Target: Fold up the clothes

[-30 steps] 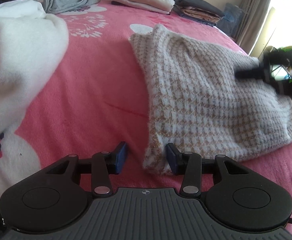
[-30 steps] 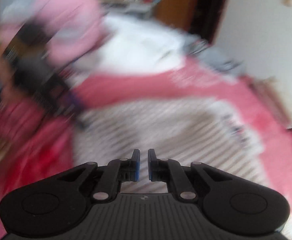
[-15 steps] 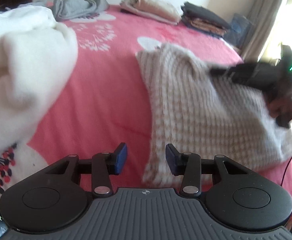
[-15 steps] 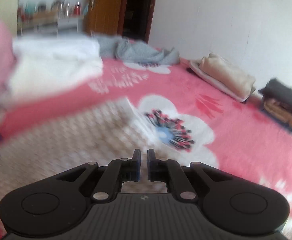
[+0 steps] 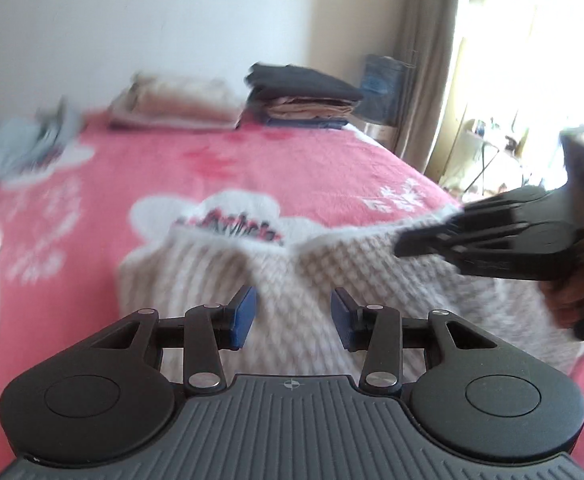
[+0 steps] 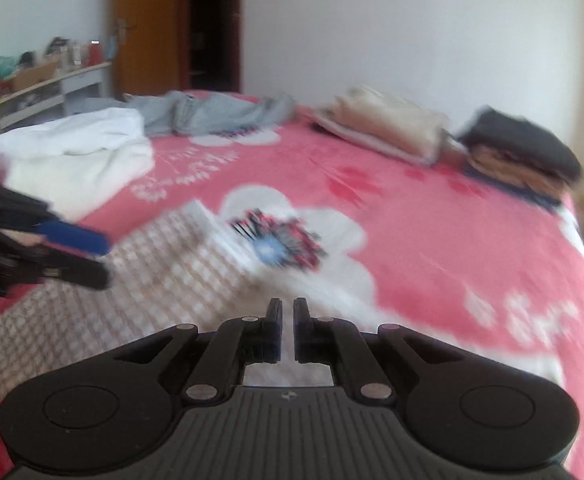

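Note:
A beige-and-white checked knit sweater (image 5: 292,276) lies flat on the pink floral bedspread (image 5: 292,172); it also fills the lower left of the right wrist view (image 6: 152,280). My left gripper (image 5: 293,316) hovers open over the sweater's near part, with nothing between its blue pads. From the other side the left gripper (image 6: 106,260) shows at the left edge, above the sweater. My right gripper (image 6: 288,328) is shut, low over the sweater's edge, and nothing shows between its fingers. A hand (image 5: 571,300) holds the right gripper (image 5: 403,244) above the sweater's right side.
A white fleece garment (image 6: 76,160) lies at the left. At the bed's far end are a crumpled grey garment (image 6: 212,116), a folded beige pile (image 6: 387,124) and a dark folded stack (image 6: 519,148). A curtain (image 5: 427,60) and bright window stand at the right.
The left view has tilted up and moved over the sweater. The right gripper swung round to face along the bed. The left stayed open and the right stayed shut.

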### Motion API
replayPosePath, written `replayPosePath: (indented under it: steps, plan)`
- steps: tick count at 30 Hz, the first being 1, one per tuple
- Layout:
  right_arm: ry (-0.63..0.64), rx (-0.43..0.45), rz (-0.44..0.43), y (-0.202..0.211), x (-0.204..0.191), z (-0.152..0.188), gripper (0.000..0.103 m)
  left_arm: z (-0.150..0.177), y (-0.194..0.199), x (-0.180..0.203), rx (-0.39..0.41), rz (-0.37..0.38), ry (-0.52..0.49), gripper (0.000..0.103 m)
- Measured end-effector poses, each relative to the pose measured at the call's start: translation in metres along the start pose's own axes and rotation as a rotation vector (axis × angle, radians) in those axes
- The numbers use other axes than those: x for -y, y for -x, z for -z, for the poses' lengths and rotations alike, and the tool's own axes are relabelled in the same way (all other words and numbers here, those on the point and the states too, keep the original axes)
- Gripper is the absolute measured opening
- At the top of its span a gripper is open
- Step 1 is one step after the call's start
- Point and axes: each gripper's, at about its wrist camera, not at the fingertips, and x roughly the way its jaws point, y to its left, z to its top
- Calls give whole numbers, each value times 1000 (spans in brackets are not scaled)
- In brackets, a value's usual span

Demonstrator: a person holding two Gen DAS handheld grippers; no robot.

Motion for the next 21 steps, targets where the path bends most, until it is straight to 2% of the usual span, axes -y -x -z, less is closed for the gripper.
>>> replayPosePath:
  steps: [8,11,14,18,21]
  plan:
    - [-71,-46,75,-17,29,17,3,-15,-58,27,3,17,-104,44]
    - [-86,-49,102,-17,37,22,4,-18,-48,30,45,3,-126,43]
    - [-100,-53,129,-18,46,26,3,-19,-65,24,21,-53,-108,44]
    - [-104,-61,169,-18,52,24,0,-17,-67,15,42,-41,-46,44]
    - [-111,-39,204,6,54,16,0,-17,-59,13,60,-42,-30,44]
